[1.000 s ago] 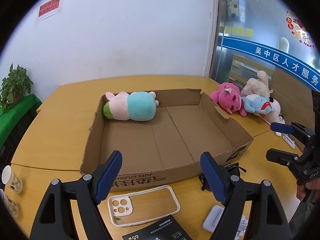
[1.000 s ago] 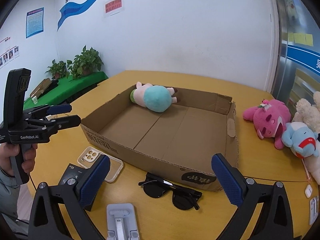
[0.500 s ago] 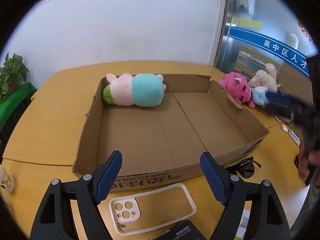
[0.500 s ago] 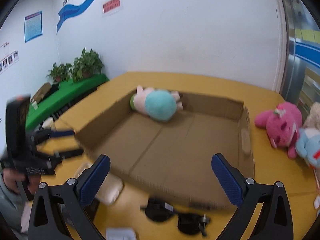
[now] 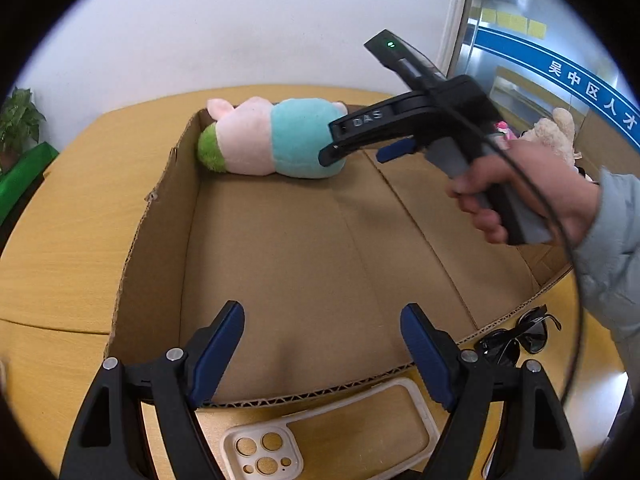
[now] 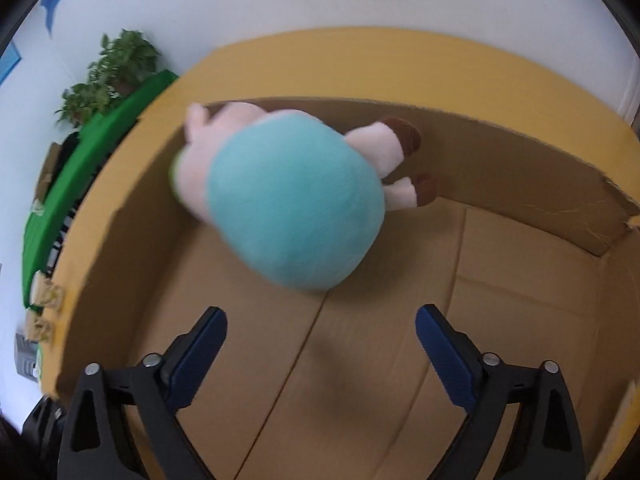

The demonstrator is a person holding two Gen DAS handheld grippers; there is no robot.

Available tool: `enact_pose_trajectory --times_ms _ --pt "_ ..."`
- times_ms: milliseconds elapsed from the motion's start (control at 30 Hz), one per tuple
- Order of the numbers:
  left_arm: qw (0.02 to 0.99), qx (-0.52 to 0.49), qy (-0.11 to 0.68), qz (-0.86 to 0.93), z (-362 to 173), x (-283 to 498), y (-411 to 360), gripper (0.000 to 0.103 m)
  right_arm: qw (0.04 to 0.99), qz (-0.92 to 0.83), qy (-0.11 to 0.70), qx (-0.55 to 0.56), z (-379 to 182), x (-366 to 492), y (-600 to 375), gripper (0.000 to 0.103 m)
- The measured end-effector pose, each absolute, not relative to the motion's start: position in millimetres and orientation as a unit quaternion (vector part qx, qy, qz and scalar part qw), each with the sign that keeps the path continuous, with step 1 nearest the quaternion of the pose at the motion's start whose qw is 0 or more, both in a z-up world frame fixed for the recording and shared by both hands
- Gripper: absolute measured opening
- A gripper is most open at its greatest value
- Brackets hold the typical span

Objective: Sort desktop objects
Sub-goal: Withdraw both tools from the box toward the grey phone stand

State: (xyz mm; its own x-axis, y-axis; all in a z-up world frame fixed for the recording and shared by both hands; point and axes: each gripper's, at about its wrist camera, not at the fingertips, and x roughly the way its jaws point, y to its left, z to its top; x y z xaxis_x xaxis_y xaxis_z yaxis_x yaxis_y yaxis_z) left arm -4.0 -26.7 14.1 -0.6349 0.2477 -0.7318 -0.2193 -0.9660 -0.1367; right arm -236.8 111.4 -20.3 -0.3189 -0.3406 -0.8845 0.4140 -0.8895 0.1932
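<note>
Cardboard box [image 5: 160,216] walls ring the plush toy [image 6: 288,200].

The right gripper [image 6: 321,330] is angled steeply down with its blue pads spread wide, jaws just closing a little with nothing between them. The left gripper [image 5: 322,330] tilts downward, jaws apart and empty. A hand [image 5: 516,190] in a pale sleeve grips the right handle.

"DAS" on right gripper [image 5: 362,152]; "吴中区人才" on blue wall band [image 5: 560,76].
</note>
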Motion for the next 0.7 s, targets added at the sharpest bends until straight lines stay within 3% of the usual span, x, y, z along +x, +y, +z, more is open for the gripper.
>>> enact_pose_trajectory --times_ms 333,500,567,633,700 --pt "0.14 -0.413 -0.012 0.9 9 -12 -31 0.08 0.236 -0.83 0.034 0.505 -34 -259 97 0.088" --pt "0.139 -0.412 -0.021 0.9 13 -11 -35 0.08 0.231 -0.839 0.023 0.492 -11 -239 110 0.089" --pt "0.137 -0.403 -0.03 0.904 22 -7 -35 0.08 0.239 -0.848 0.021 0.472 9 -218 120 0.091" --pt "0.134 -0.388 -0.031 0.911 34 1 -34 0.08 0.242 -0.86 0.025 0.448 32 -190 132 0.101" --pt "0.128 -0.374 -0.026 0.918 45 10 -31 0.08 0.244 -0.87 0.025 0.427 52 -165 147 0.103"
